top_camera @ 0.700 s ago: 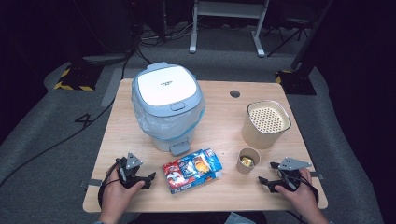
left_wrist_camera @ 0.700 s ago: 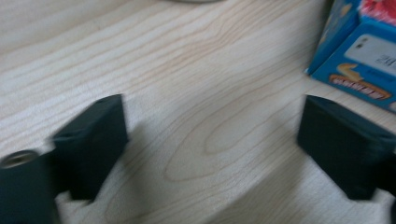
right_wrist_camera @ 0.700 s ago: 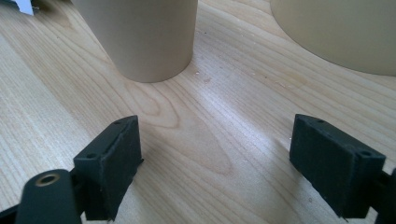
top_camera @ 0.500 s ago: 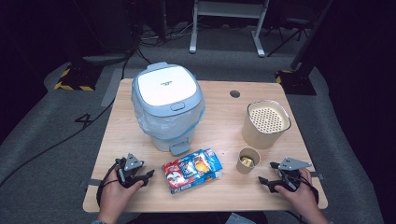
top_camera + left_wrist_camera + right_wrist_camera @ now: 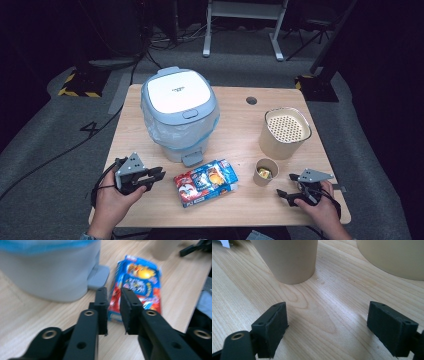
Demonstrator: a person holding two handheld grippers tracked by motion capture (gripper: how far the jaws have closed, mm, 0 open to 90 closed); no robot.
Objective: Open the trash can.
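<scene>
My left gripper (image 5: pixel 159 175) lies at the table's front left, held in a hand, jaws pointing right at a blue and red snack packet (image 5: pixel 206 181). In the left gripper view its jaws (image 5: pixel 113 293) stand a narrow gap apart with nothing between them, and the packet (image 5: pixel 140 282) lies just beyond. My right gripper (image 5: pixel 286 185) rests at the front right, wide open. In the right gripper view it (image 5: pixel 327 312) spans bare wood, with a small tan paper cup (image 5: pixel 289 260) a short way ahead. The cup (image 5: pixel 265 171) holds something yellow.
A pale blue pedal bin (image 5: pixel 179 115) with a white lid and a plastic liner stands left of centre, its pedal (image 5: pixel 98 276) facing the packet. A tan canister (image 5: pixel 285 131) with a perforated top stands behind the cup. The wooden table (image 5: pixel 235 125) has a cable hole (image 5: pixel 251 100).
</scene>
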